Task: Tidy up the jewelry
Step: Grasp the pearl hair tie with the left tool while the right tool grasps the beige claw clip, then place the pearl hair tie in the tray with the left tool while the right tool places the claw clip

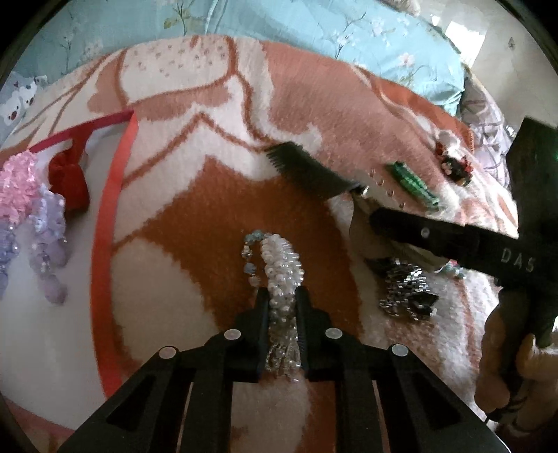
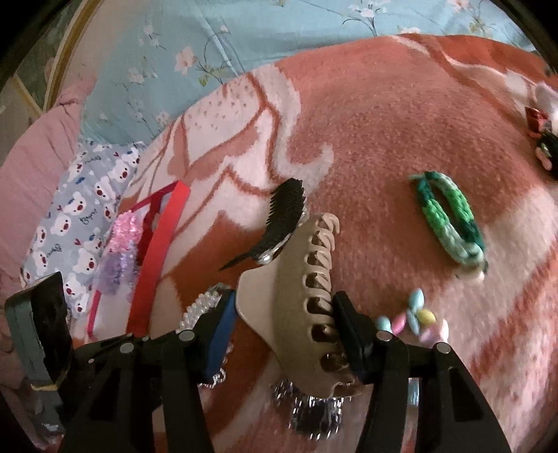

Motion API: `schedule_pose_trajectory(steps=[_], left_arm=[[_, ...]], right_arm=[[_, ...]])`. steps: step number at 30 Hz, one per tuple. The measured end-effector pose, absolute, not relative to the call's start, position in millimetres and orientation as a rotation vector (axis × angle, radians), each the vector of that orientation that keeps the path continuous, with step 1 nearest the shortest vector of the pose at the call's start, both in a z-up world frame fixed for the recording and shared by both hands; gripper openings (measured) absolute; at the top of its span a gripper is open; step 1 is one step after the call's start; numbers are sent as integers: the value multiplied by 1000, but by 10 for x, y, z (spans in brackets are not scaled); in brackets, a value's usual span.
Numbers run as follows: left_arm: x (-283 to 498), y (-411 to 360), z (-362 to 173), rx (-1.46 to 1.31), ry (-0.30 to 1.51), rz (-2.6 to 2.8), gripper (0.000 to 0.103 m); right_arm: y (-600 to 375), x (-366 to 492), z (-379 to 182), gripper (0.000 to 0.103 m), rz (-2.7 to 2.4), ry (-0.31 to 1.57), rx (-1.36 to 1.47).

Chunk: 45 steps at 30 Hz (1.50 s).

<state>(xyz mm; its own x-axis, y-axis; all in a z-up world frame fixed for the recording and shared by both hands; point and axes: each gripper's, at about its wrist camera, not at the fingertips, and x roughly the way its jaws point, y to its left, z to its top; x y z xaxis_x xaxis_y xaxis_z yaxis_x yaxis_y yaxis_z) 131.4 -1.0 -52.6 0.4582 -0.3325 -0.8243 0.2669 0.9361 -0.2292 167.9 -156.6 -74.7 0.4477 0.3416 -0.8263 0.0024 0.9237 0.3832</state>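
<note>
the left gripper (image 1: 282,296) has its jaws drawn in narrow and pinched on a white beaded bracelet (image 1: 280,268), whose pearly loop sticks out past the fingertips and lies on the blanket (image 1: 216,195). a thin strand of pale blue beads (image 1: 249,258) curls just beside the bracelet on its left. the right gripper (image 2: 284,327) has its jaws about half wide, clamped on a beige hair claw (image 2: 300,289); the blue pad presses one flank and the black pad the toothed edge, so the claw sits tilted between them.

just past the claw's tip a black comb clip (image 2: 282,216) lies on the blanket, touching or nearly touching the claw. under the claw a silver sequined piece (image 2: 310,411) shows, partly hidden. right of the right gripper's fingers is a small bracelet of pastel beads (image 2: 411,319), and farther up a green braided band (image 2: 450,223) lies apart on the orange pile. a red and black ornament (image 2: 542,139) sits at the far right edge, too blurred to name.

in the left wrist view a red headband (image 1: 115,195) arcs along the left, with a red bow (image 1: 68,179) and a cluster of pink and lilac sequined pieces (image 1: 31,216) on a white surface beside it. a hand (image 1: 505,355) grips the right gripper's handle at the right edge. a light blue flowered quilt (image 1: 279,21) lies beyond the blanket, and a bear-print pillow (image 2: 80,209) rests at its left.
</note>
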Motion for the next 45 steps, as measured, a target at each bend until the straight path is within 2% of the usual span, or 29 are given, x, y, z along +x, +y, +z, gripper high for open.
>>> schedule_pose_trajectory(steps=[21, 45], left_arm=[[655, 652, 194, -116, 893, -331, 12], [323, 1859, 420, -258, 830, -104, 12]], right_arm=[[-1188, 1412, -408, 56, 303, 1038, 349], [93, 1636, -357, 56, 516, 1041, 262]])
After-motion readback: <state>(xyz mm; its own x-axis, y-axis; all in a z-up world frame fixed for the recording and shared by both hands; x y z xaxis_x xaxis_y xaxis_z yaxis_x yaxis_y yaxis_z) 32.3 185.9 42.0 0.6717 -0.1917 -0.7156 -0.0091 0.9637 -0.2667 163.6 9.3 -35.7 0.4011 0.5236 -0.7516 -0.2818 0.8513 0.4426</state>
